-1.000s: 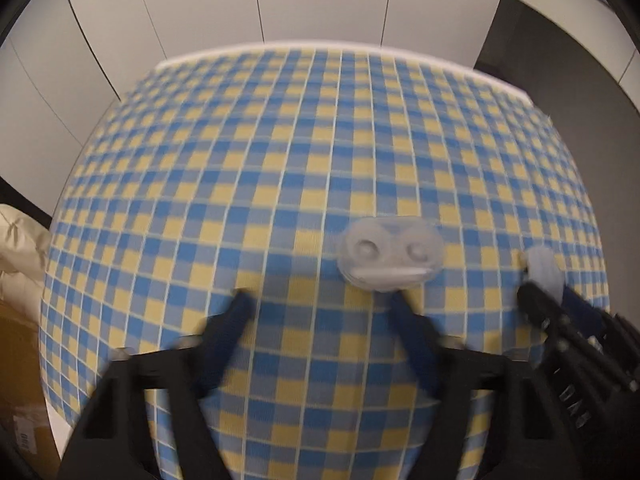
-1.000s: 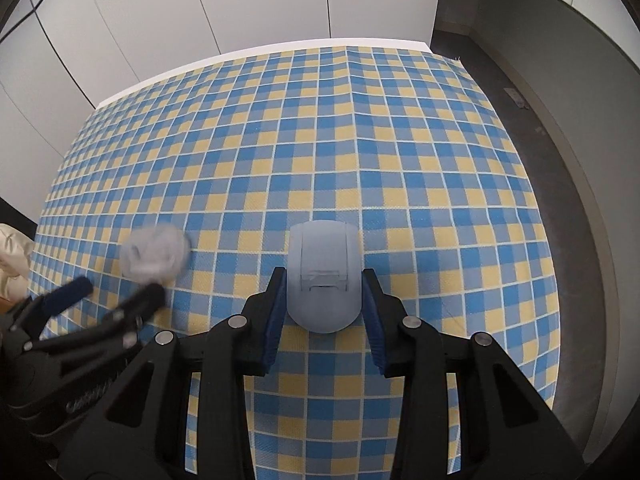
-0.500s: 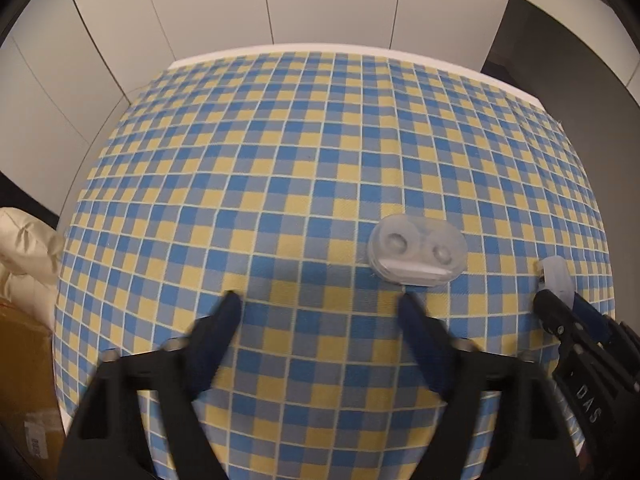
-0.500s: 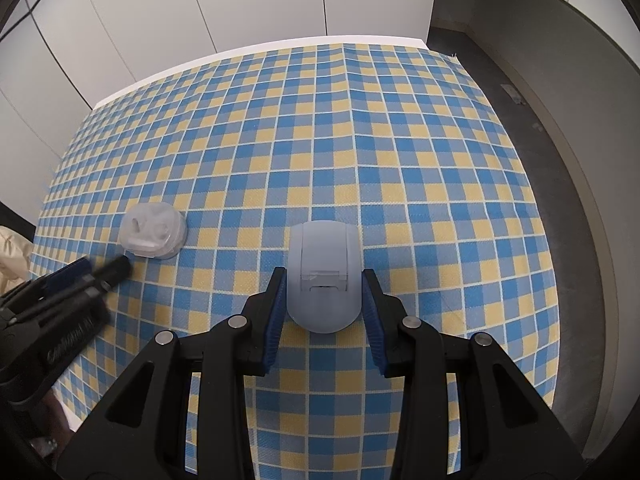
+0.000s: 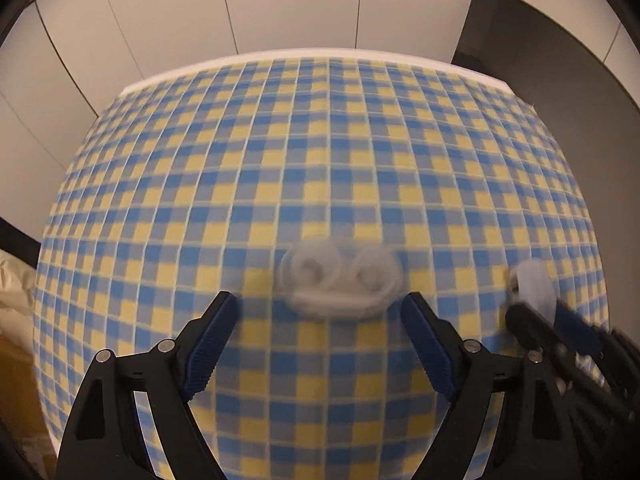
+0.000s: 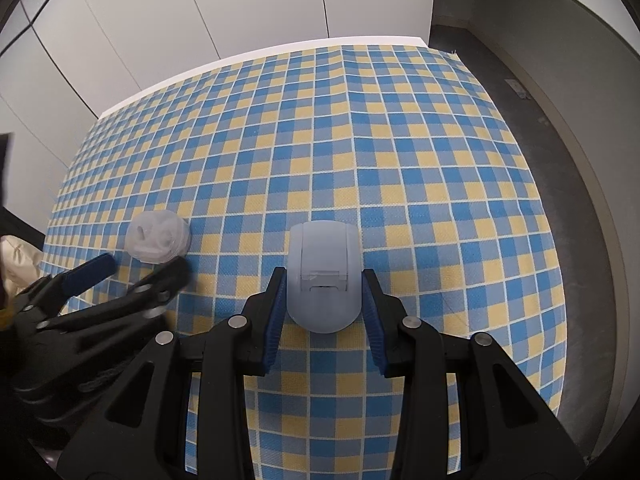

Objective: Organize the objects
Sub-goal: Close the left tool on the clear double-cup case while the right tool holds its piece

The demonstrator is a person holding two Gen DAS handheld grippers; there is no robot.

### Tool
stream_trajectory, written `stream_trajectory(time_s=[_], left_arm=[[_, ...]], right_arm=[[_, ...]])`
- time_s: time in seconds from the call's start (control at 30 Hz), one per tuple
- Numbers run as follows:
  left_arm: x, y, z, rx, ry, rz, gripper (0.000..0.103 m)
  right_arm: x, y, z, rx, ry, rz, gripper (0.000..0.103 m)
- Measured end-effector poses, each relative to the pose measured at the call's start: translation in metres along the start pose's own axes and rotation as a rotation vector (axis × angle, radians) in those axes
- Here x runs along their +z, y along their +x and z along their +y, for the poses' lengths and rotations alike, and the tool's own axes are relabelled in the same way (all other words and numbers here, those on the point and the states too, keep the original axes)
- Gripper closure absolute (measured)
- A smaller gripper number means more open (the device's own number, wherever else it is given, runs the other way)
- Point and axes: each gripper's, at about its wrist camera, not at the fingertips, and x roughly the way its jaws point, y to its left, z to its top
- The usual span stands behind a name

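The left gripper [image 5: 320, 312], jaws apart, frames the translucent twin-well case [image 5: 340, 280] at twelve o'clock on the checked cloth [image 5: 320, 160], seemingly to grasp it, while the right gripper [image 6: 323, 292] clamps the pale grey lid [image 6: 323, 276] centrally.

You look down on a table [image 6: 304, 46] with a white far edge, your blue and yellow checked tablecloth [image 6: 400, 168] covering it, white panelled wall [image 6: 248, 4] behind, dark grey floor [image 6: 576, 168] at right, even indoor light.

clear two-well case [image 5: 340, 282] motion-blurred, left wrist view; detail unreadable.
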Motion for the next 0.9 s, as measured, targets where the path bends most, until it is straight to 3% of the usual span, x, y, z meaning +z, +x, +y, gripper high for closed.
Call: stream_trajectory(time_s=[0.03, 0.07, 0.1, 0.27, 0.5, 0.9], left_arm=[[0.002, 0.001, -0.001, 0.002, -0.01, -0.005, 0.024], [0.004, 0.0, -0.003, 0.021, -0.016, -0.018, 0.043], [0.007, -0.001, -0.004, 0.024, -0.018, -0.04, 0.045], [0.015, -0.004, -0.006, 0.044, -0.007, -0.033, 0.045], [0.007, -0.037, 0.018, 0.094, 0.009, -0.056, 0.045], [0.007, -0.084, 0.054, 0.155, -0.008, -0.038, 0.045]], right_arm=[[0.0, 0.0, -0.001, -0.003, 0.009, -0.001, 0.065], [0.001, 0.0, -0.003, 0.0, 0.013, -0.003, 0.065], [0.002, 0.002, -0.004, 0.004, 0.016, -0.003, 0.065], [0.001, 0.004, -0.003, -0.007, 0.01, 0.003, 0.065], [0.001, 0.0, -0.004, -0.008, 0.02, 0.002, 0.065], [0.021, -0.046, 0.001, 0.006, -0.058, -0.021, 0.065]])
